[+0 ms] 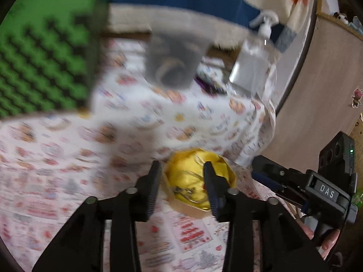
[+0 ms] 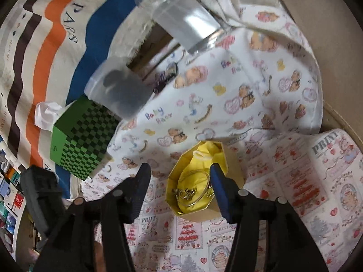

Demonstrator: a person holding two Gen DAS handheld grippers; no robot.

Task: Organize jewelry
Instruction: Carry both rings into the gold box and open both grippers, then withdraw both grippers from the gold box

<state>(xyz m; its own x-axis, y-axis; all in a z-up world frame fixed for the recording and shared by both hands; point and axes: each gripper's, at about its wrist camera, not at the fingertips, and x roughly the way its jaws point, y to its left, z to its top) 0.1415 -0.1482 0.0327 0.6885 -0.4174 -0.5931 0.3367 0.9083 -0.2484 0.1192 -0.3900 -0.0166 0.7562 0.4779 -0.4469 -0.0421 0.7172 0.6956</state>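
Left wrist view: your left gripper hangs with its fingers apart and nothing between them, straddling the octagonal box with its yellow lining. The box sits at six o'clock on the printed cloth. A gold bangle and a small charm piece lie inside, though blur hides the detail. At twelve o'clock stands a frosted cup, at two o'clock a clear pump bottle, at ten o'clock a green checkered box. Your right gripper shows at four o'clock; from here you cannot tell its opening.

Right wrist view: your right gripper is spread wide and empty, its right finger just over the box's rim. The bangle curls around gold charms.

You seem to be at the reaching step. Next, lower one gripper into the lining and close on the bangle's thin wire squarely, or it may slip out.
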